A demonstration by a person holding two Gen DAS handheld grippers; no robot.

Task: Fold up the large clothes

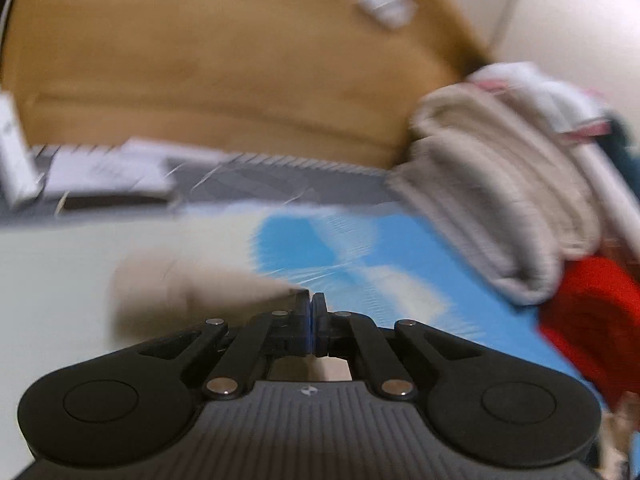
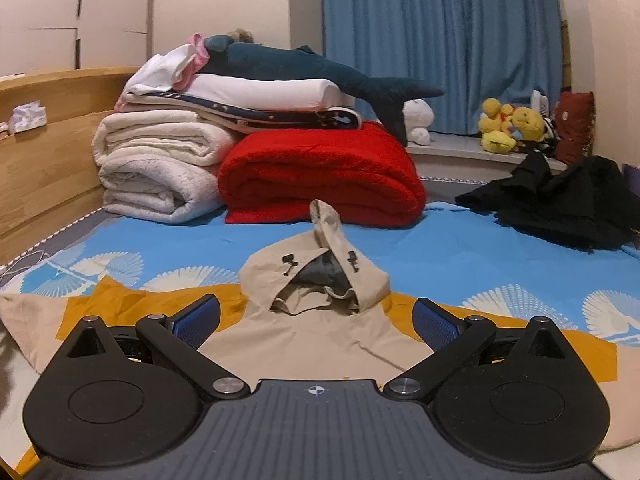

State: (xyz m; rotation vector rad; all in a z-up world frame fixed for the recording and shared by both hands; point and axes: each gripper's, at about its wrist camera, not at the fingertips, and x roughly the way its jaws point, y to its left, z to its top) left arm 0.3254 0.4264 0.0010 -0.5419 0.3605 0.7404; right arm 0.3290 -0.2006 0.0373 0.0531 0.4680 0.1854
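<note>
**Beige Hooded Jacket on the Bed: Left Tool Closed, Right Tool Wide**

The left wrist view is motion-blurred. It alone shows the left gripper (image 1: 309, 300) with its jaws brought together; a blurred beige strip of cloth (image 1: 192, 292) reaches the fingertips from the left, but whether it is pinched cannot be told. Behind it run a wooden headboard (image 1: 200, 60), smooth and curved, and at the right a rolled cream blanket (image 1: 488, 208) with a ribbed, fleecy surface.

The right wrist view is sharp. It alone shows the whole garment: the beige jacket (image 2: 312, 320) lies flat on the blue patterned sheet (image 2: 480, 248), over a mustard cloth (image 2: 120, 304), its hood (image 2: 320, 268) standing up with dark toggles and grey lining. The right gripper (image 2: 316, 320) hangs above the collar area, jaws spread wide, blue ridged pads (image 2: 196, 320) holding nothing. Further right sit a plush red blanket (image 2: 320, 176) and a crumpled black garment (image 2: 560, 208).
</note>
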